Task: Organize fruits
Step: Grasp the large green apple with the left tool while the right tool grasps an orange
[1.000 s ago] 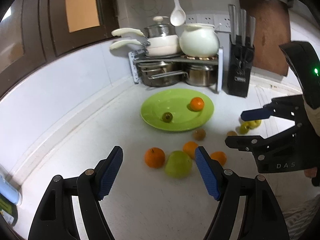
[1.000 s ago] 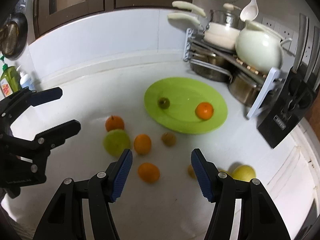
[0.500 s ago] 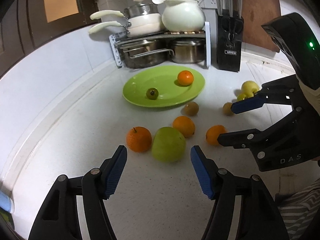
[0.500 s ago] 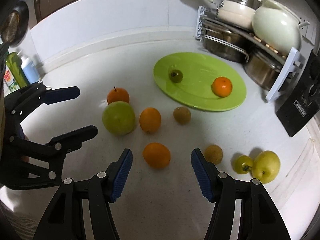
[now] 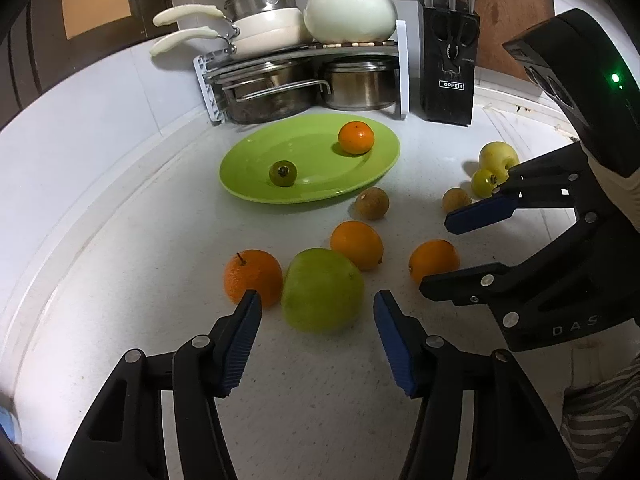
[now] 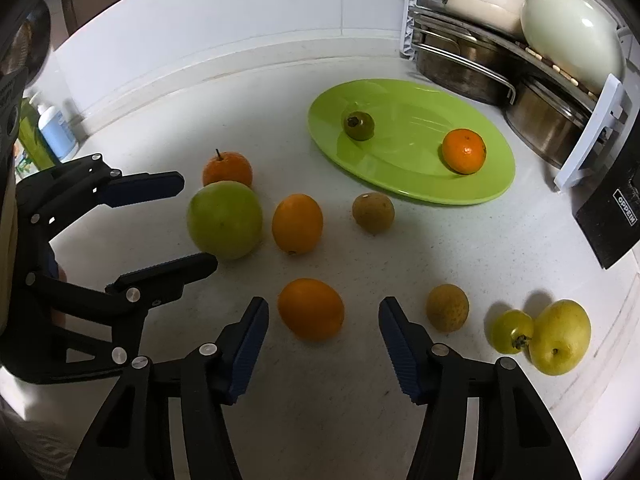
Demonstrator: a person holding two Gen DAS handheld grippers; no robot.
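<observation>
The big round green apple (image 5: 322, 290) sits just ahead of the wide-open left gripper (image 5: 316, 340); the right gripper (image 6: 322, 344), equally agape, faces a smooth orange (image 6: 311, 309).

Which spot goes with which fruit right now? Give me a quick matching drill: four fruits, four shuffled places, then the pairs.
Things:
1. big green apple
2. tangerine
3. yellow apple
4. orange with stem

Places:
A. on the green plate
B. on the counter, touching a small yellow-green fruit
C. in front of the open left gripper
D. on the counter, just left of the big green apple in the left wrist view

Pairs: 1-C, 2-A, 3-B, 4-D
</observation>
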